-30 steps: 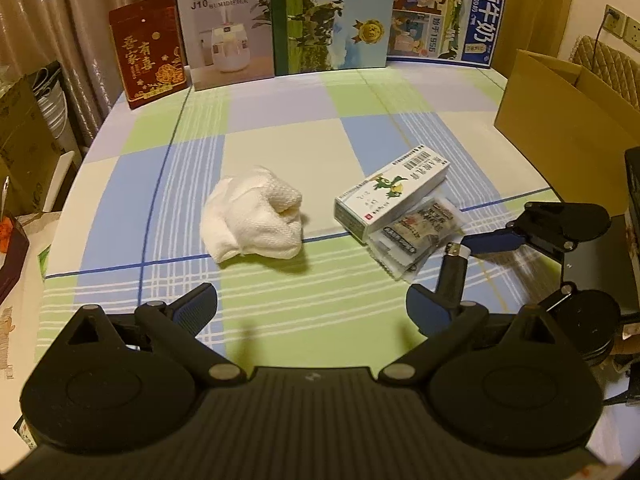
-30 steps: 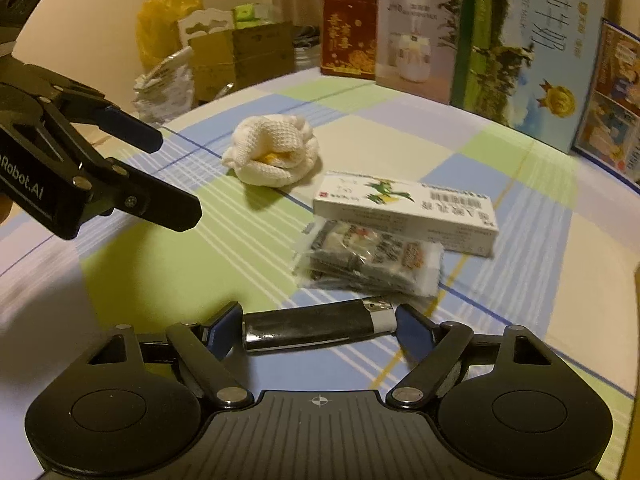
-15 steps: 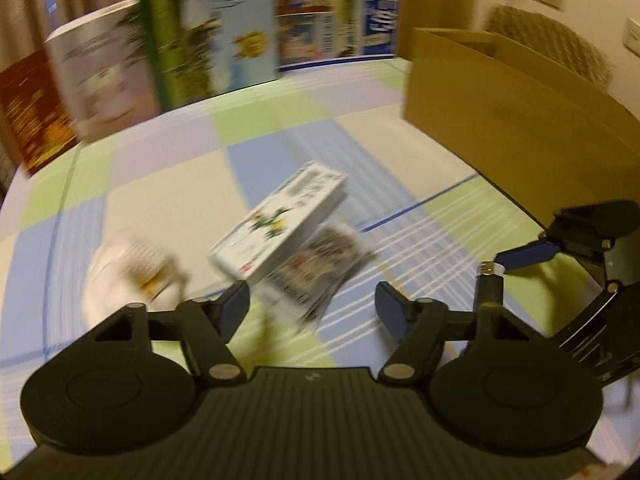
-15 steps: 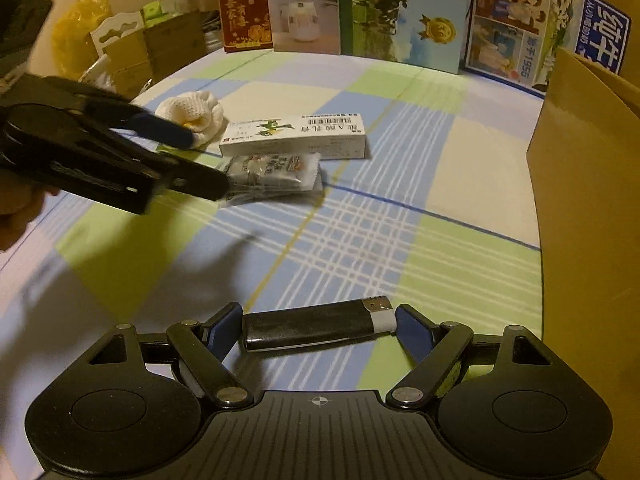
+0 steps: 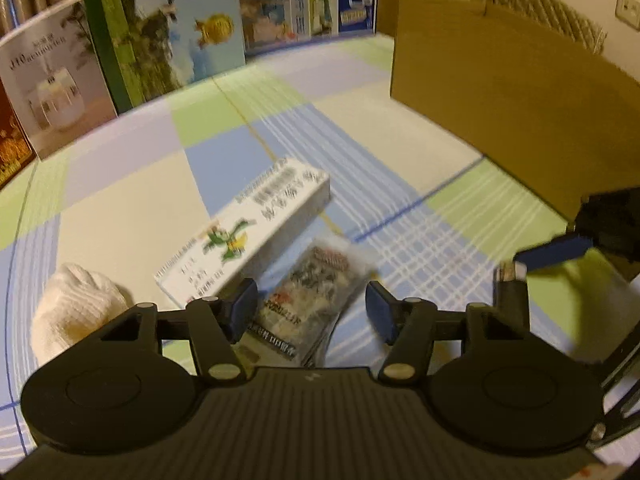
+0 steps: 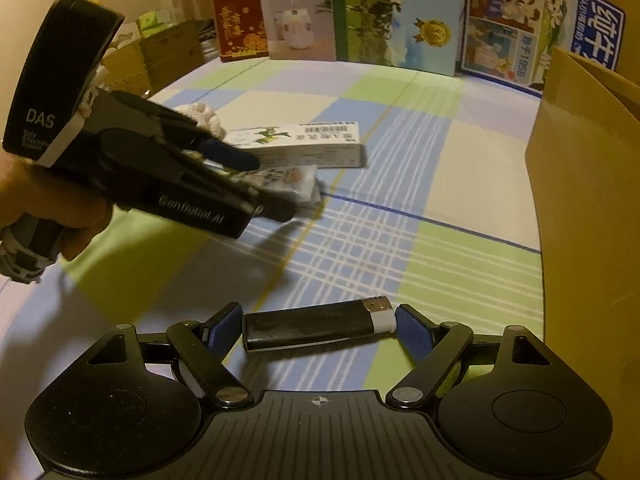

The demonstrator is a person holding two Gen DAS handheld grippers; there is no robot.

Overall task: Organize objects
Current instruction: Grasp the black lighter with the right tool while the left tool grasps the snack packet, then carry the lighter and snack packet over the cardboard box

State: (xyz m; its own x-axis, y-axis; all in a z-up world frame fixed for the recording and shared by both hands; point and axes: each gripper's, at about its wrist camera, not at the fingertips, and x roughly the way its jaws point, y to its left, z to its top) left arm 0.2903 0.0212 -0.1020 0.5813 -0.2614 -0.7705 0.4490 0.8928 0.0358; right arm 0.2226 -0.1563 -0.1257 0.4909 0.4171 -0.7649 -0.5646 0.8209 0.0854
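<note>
Checked tablecloth; blurred packet partly behind left tool

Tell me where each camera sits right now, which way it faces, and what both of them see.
Left wrist: on the left tongs, low, facing the snack packet; no hand visible.
Right wrist: on the right tongs, gripping a lighter, facing across the table; a hand holds the left tongs.
Shared: white box, packet, cardboard box, lighter.
</note>
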